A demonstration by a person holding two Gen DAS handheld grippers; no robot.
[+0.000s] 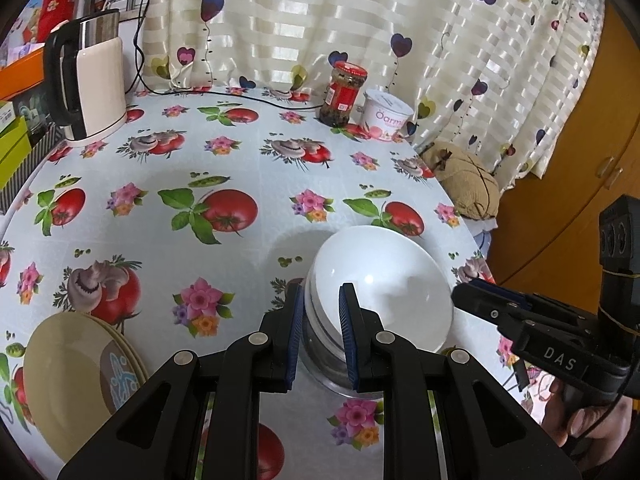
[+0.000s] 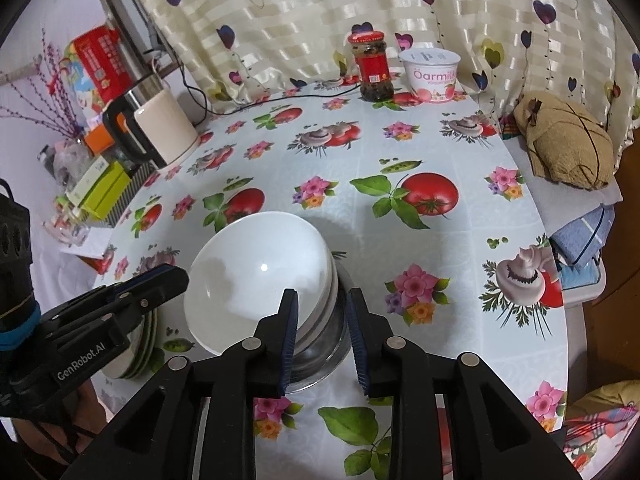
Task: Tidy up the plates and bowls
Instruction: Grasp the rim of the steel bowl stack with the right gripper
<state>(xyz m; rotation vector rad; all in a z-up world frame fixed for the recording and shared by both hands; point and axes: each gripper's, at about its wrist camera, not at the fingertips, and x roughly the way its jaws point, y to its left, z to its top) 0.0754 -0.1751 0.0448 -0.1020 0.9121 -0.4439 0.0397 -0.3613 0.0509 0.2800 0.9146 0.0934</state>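
A stack of white bowls [image 1: 384,284] sits nested in a clear glass bowl [image 1: 332,368] on the flowered tablecloth. My left gripper [image 1: 320,320] straddles the left rim of the stack, its jaws partly open with the rim between them. My right gripper [image 2: 322,320] straddles the right rim of the same stack [image 2: 256,280], jaws partly open and not pressing on it. Each gripper shows in the other's view: the right one [image 1: 472,296], the left one [image 2: 168,276]. A stack of yellowish plates [image 1: 76,384] lies at the left, also in the right wrist view [image 2: 136,344].
A cream electric kettle [image 1: 92,84] with its cord stands at the back left. A red-lidded jar [image 1: 344,96] and a yogurt tub [image 1: 386,114] stand by the curtain. Boxes [image 2: 100,188] crowd the left edge. A brown cushion [image 2: 564,144] lies past the table's right edge.
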